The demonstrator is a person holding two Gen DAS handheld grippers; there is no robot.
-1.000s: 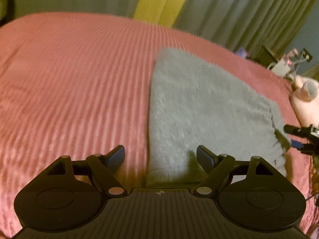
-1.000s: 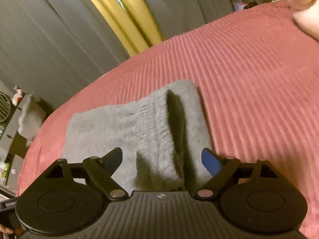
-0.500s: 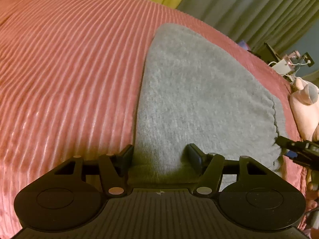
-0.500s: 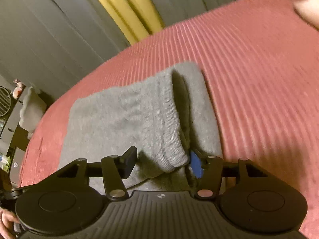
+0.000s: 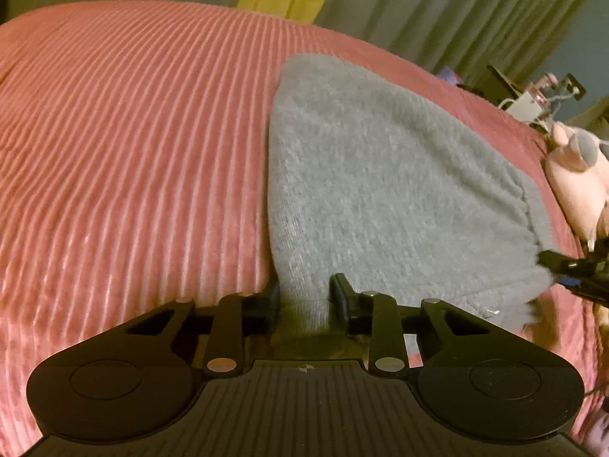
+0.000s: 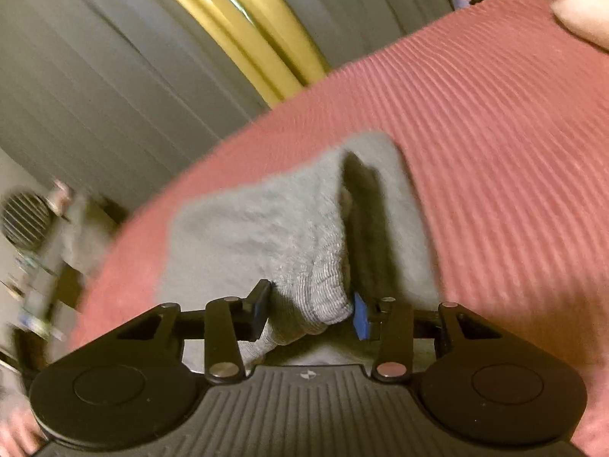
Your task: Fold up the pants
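Observation:
Grey knit pants (image 5: 380, 175) lie folded flat on a pink ribbed bed cover (image 5: 133, 133). My left gripper (image 5: 304, 297) is closing on their near left corner, and the cloth bunches between its black fingers. In the right wrist view the pants (image 6: 259, 228) show a ribbed band, raised at the near end with a shadow under it. My right gripper (image 6: 310, 314) is closing on that band, and its blue pads press it from both sides. The right gripper's tips (image 5: 571, 270) also show at the far right edge of the left wrist view.
A pink plush toy (image 5: 574, 175) lies by the bed's right edge, with small clutter (image 5: 533, 103) behind it. Grey and yellow curtains (image 6: 228, 38) hang beyond the bed. A round fan grille (image 6: 23, 221) stands off the bed at left. The bed cover (image 6: 495, 133) spreads wide on both sides.
Both grippers went from wide open over the pants to pinched on the cloth. The left one gathered the near corner, and the right one took the ribbed band and raised it slightly.

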